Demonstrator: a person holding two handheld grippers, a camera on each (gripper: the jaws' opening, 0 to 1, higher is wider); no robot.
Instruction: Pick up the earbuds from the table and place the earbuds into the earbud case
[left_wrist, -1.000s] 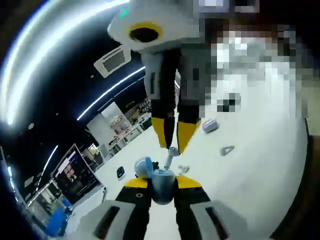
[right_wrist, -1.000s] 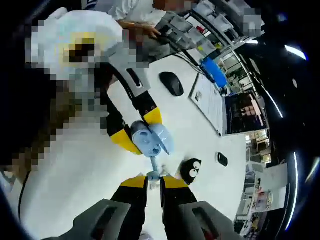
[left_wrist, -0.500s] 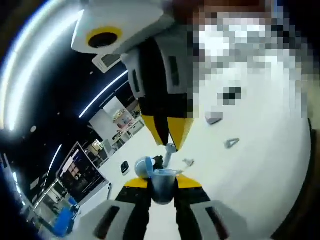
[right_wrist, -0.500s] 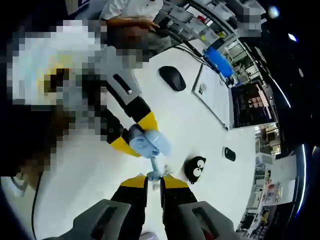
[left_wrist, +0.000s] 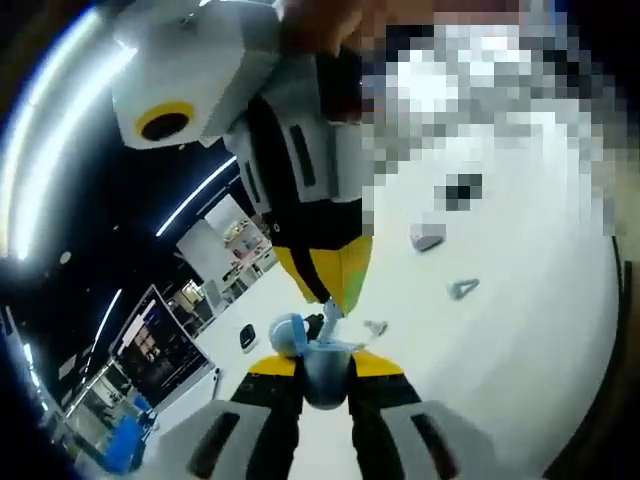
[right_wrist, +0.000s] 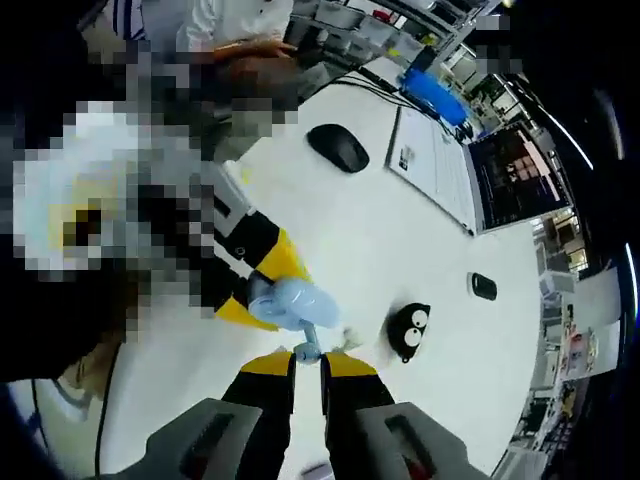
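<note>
Right now, through the left gripper view, I see my left gripper (left_wrist: 322, 368) with its yellow-tipped fingers pinching the light blue earbud case (left_wrist: 318, 365), whose lid stands open to the left; the right gripper (left_wrist: 325, 295) comes down from above, its fingers pressed on a pale blue earbud (left_wrist: 331, 314) whose lower end sits right at the open case; beyond on the white table (left_wrist: 520, 330) lie a small grey object (left_wrist: 428, 238) and a little clip-like piece (left_wrist: 461, 289). Through the right gripper view, my right gripper (right_wrist: 308, 365) nips the earbud (right_wrist: 307, 345) by its stem, its head touching the case (right_wrist: 285, 301) held by the left gripper (right_wrist: 265, 290); a black mouse (right_wrist: 337, 147), a laptop (right_wrist: 470, 170) and a round black toy with eyes (right_wrist: 409, 332) rest on the table (right_wrist: 400, 250).
</note>
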